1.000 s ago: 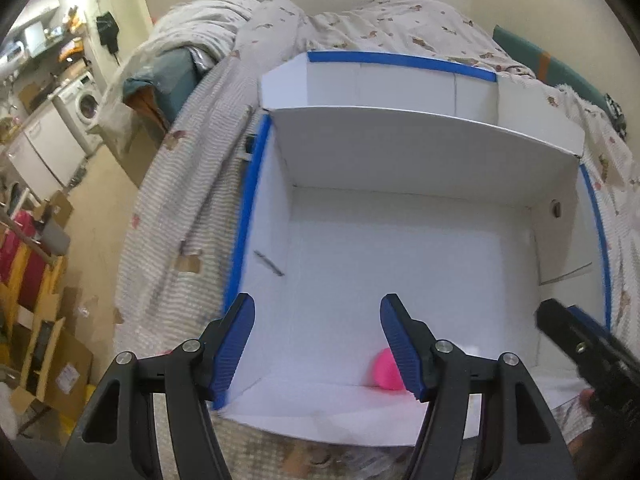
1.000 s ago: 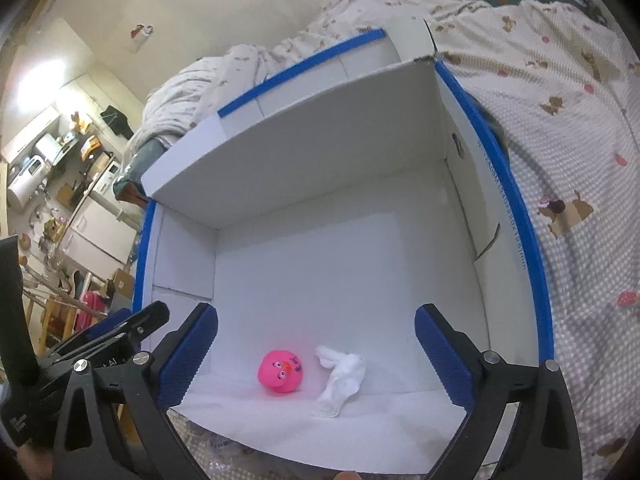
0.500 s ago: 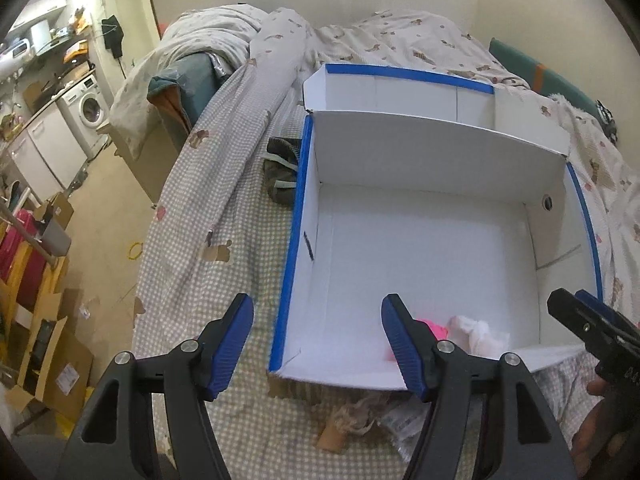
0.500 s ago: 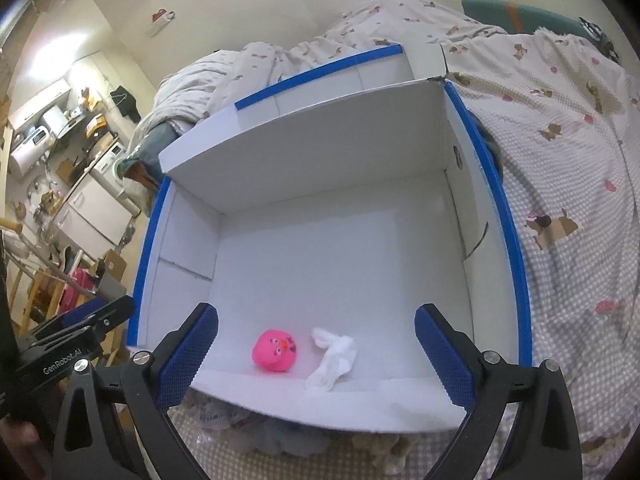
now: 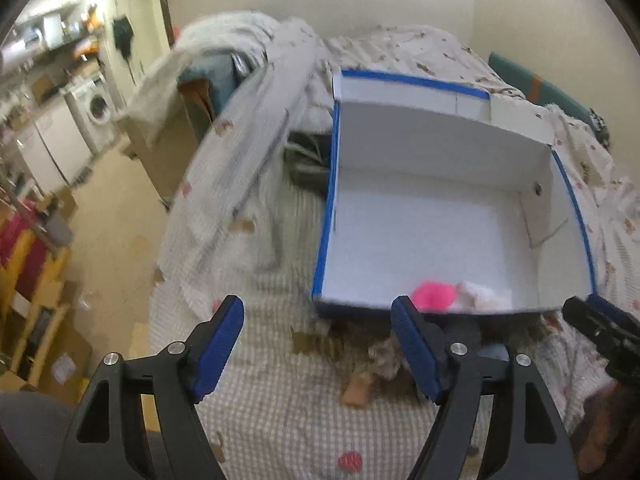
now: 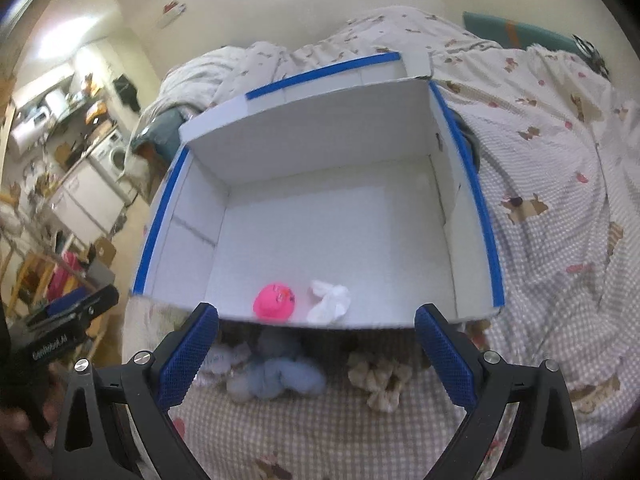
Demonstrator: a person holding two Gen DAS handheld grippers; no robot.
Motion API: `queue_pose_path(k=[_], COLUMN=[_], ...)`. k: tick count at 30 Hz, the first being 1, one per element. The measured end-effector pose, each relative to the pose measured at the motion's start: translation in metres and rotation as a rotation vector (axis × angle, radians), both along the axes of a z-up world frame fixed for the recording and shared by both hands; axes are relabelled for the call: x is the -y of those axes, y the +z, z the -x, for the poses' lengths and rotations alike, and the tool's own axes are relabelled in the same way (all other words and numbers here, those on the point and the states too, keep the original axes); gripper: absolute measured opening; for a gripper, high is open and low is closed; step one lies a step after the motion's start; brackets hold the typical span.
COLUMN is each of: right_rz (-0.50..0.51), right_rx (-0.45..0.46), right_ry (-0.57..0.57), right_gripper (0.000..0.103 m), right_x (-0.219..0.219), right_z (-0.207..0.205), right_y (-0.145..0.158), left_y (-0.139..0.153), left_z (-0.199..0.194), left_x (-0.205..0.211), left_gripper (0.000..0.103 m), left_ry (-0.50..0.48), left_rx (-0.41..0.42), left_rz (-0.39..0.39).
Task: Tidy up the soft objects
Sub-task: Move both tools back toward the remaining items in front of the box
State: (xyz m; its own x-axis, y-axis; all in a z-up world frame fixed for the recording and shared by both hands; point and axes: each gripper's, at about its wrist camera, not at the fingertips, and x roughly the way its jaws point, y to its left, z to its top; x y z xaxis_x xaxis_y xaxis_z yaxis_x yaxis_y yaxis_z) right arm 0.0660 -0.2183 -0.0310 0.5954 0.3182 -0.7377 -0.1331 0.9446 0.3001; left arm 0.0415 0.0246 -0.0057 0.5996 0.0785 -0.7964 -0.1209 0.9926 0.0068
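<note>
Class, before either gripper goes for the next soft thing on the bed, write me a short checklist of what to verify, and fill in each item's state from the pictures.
1. Right gripper open and holding nothing: ok.
2. Left gripper open and holding nothing: ok.
3. Box open on top with free floor space: ok.
4. Pink toy and white cloth already inside the box, near its front wall: ok.
5. Soft things left on the bed in front of the box, a blue bundle and a beige scrunchie: not ok, not yet stored.
6. Whether the blue bundle is one item or several tangled together: cannot tell.
</note>
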Motion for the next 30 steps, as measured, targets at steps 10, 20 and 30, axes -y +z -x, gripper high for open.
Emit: queue_pose_path(k=[10,20,30], right_rz=[-0.014,-0.063,-0.245], right_rx=[-0.101,-0.217,-0.307], right_ry=[0.051,0.092,0.197], right_gripper=[0.103,0.082,0.074], right_x=[-0.008,-0.019,-0.042], right_z=[0.003,-0.007,-0.012], right_y=[-0.025,-0.053,-0.063], left_y=[-0.024,-0.046,-0.052], left_z=[0.002,-0.007,-0.011], left_x=[-0.028,-0.037,-0.031], left_gripper=[0.074,0.074,0.074], left_ry=[0.077,0.119,0.095], left_rx=[-0.094,-0.185,-0.211], left_rz=[0.059,0.067,0.088])
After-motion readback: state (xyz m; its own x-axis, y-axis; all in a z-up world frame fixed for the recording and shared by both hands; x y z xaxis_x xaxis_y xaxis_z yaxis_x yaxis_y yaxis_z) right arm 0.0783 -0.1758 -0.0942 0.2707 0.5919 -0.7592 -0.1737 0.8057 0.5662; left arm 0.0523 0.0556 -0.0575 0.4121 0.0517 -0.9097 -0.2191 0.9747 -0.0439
